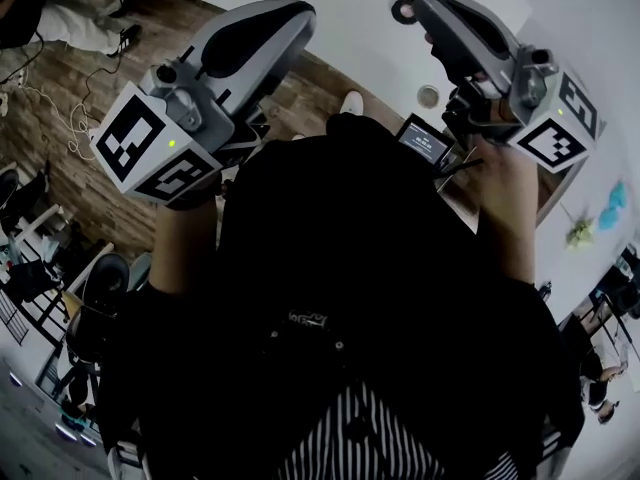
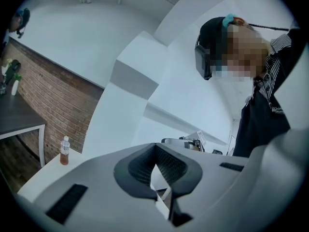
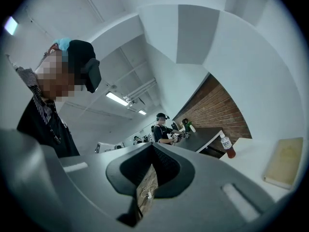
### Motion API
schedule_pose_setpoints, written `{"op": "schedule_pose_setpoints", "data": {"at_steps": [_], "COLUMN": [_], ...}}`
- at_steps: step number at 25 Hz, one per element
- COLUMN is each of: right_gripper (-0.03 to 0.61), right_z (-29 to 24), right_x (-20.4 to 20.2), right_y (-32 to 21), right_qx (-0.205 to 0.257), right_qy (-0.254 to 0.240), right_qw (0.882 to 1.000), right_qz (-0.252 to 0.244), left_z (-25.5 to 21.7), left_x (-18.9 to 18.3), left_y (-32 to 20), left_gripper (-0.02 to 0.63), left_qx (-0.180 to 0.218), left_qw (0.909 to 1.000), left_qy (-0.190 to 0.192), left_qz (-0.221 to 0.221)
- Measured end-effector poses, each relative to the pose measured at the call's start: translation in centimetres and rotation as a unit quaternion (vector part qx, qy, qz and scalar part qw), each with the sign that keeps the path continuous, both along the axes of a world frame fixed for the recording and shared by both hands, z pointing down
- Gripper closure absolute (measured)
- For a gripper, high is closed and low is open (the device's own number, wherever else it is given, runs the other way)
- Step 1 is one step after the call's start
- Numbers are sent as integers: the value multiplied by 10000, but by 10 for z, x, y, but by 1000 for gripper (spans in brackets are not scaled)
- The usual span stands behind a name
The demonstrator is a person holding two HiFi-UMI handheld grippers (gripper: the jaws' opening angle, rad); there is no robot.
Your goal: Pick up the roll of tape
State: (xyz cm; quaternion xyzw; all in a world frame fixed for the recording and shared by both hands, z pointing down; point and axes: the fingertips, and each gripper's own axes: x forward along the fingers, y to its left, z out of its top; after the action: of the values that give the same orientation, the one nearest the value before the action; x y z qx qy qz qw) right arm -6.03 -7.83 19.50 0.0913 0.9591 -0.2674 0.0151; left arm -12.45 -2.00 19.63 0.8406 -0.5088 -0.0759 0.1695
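Tape roll is in neither gripper, so I judge the pickup not yet begun: reaching for it, closing on it and lifting it are all left to do. At the left of the head view my left gripper (image 1: 285,18) is held up in front of the body. Its own view shows the jaws closed tip to tip with nothing between them, and only a bottle (image 2: 64,151) well beyond. Right of centre, a small round thing (image 1: 428,95) lies on the white table (image 1: 350,8); it may be the roll, but I cannot tell for sure. In the frame it sits just below my right gripper (image 1: 412,8), apart from it. That gripper's jaws are likewise closed and empty.
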Motion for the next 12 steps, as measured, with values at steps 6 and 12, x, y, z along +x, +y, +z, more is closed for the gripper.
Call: {"op": "schedule_pose_setpoints", "data": {"at_steps": [6, 12], "right_gripper": [575, 575], "right_z": [18, 29], "right_x": [28, 45], "right_y": [-32, -47], "right_qx": [-214, -356], "right_qy": [-56, -121], "right_qw": [9995, 9982], "right_qz": [206, 459], "left_z": [5, 11], "left_x": [15, 28], "left_y": [-16, -25], "left_gripper": [610, 609], "left_qx": [-219, -335], "left_qw": [9997, 9992], "left_qy": [-95, -191], "left_qz": [-25, 142]}}
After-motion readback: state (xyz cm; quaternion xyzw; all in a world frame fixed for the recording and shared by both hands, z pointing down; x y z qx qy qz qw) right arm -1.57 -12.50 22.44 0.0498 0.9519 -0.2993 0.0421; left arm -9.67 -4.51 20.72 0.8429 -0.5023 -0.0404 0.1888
